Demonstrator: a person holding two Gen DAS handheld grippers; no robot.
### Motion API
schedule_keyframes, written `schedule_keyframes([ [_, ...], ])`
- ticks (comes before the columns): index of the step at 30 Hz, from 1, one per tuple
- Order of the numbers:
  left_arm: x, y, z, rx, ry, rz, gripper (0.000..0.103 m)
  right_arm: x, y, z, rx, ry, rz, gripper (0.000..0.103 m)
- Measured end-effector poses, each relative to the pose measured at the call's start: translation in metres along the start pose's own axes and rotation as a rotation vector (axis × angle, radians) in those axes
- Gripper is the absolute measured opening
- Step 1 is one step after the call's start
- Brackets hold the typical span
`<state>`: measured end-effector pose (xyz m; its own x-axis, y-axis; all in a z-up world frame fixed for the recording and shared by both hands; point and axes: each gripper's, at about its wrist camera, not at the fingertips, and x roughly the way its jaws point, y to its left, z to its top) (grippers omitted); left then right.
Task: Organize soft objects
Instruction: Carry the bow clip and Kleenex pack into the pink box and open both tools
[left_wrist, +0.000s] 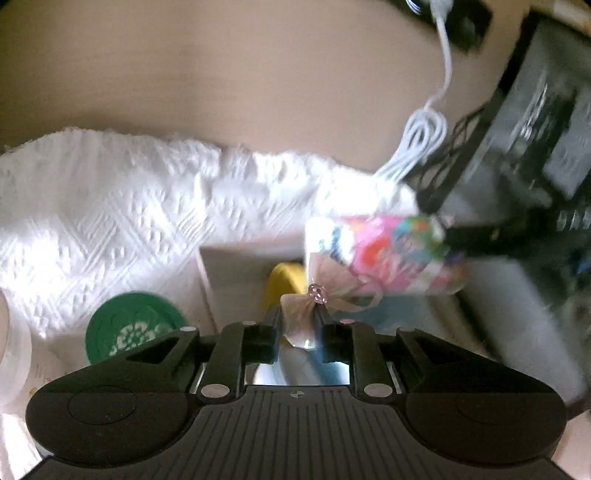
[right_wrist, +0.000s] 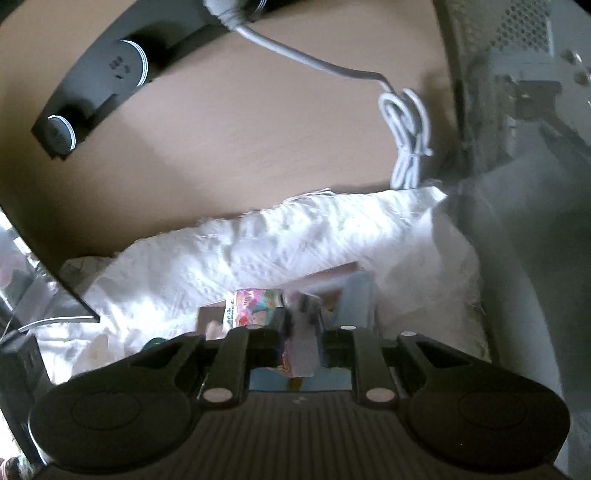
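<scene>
My left gripper (left_wrist: 297, 317) is shut on a pale pink ribbon bow (left_wrist: 325, 295) with a pink gem, tied to a colourful printed pouch (left_wrist: 388, 251). The pouch hangs over an open white box (left_wrist: 236, 258) that holds a yellow thing (left_wrist: 282, 277). My right gripper (right_wrist: 301, 325) is shut on the other end of the same colourful pouch (right_wrist: 255, 302), with its wrapping pinched between the fingers. In the left wrist view, the other gripper's dark body (left_wrist: 517, 221) reaches in from the right to the pouch. Both frames are blurred.
A white embossed cloth (left_wrist: 110, 206) covers the wooden table (left_wrist: 258, 92). A green round lid (left_wrist: 129, 328) lies at the left. A coiled white cable (left_wrist: 417, 144) lies by a black mesh rack (left_wrist: 517, 129). A dark bar with round knobs (right_wrist: 103, 81) stands at the back.
</scene>
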<state>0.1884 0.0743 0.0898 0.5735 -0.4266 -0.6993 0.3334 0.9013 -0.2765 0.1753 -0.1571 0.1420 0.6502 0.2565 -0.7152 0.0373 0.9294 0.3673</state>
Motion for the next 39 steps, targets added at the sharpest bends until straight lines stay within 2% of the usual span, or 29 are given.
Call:
schedule_keyframes([
  [3, 0.006, -0.006, -0.006, 0.073, -0.008, 0.037, 0.020, -0.006, 0.004, 0.002, -0.017, -0.035, 0.041, 0.015],
  [7, 0.012, -0.004, -0.004, 0.038, -0.008, 0.035, 0.022, 0.003, 0.022, -0.005, -0.069, -0.001, 0.076, 0.015],
  [10, 0.015, 0.001, -0.003, 0.023, 0.000, 0.029, 0.022, 0.029, 0.028, -0.017, -0.080, 0.064, 0.043, 0.015],
  [15, -0.010, 0.003, -0.001, 0.065, -0.039, 0.049, 0.023, 0.074, 0.015, -0.025, -0.038, 0.148, 0.001, 0.013],
  [18, -0.028, 0.007, 0.003, 0.047, -0.086, 0.040, 0.023, 0.082, 0.014, -0.030, -0.059, 0.153, -0.019, 0.013],
  [22, -0.039, 0.002, -0.001, 0.060, -0.070, 0.000, 0.023, 0.074, 0.017, -0.031, -0.072, 0.129, -0.018, 0.014],
  [24, -0.041, -0.006, -0.008, 0.103, -0.049, -0.028, 0.023, 0.058, 0.020, -0.033, -0.107, 0.094, -0.021, 0.021],
  [26, -0.040, -0.016, -0.018, 0.178, -0.050, -0.015, 0.024, 0.041, 0.024, -0.035, -0.133, 0.061, -0.025, 0.041],
  [30, -0.034, -0.025, -0.031, 0.297, -0.076, 0.045, 0.025, 0.009, 0.024, -0.045, -0.156, 0.028, -0.011, 0.048],
  [32, -0.031, -0.022, -0.031, 0.291, -0.078, 0.045, 0.026, -0.004, 0.024, -0.057, -0.164, 0.033, 0.012, 0.057],
  [34, -0.029, -0.016, -0.028, 0.255, -0.077, 0.041, 0.028, -0.012, 0.025, -0.071, -0.181, 0.057, 0.024, 0.061],
  [37, -0.033, -0.007, -0.023, 0.160, -0.065, 0.002, 0.027, -0.008, 0.029, -0.094, -0.195, 0.103, 0.049, 0.061],
  [39, -0.042, -0.006, -0.023, 0.144, -0.072, -0.029, 0.027, 0.004, 0.029, -0.103, -0.175, 0.118, 0.025, 0.057],
])
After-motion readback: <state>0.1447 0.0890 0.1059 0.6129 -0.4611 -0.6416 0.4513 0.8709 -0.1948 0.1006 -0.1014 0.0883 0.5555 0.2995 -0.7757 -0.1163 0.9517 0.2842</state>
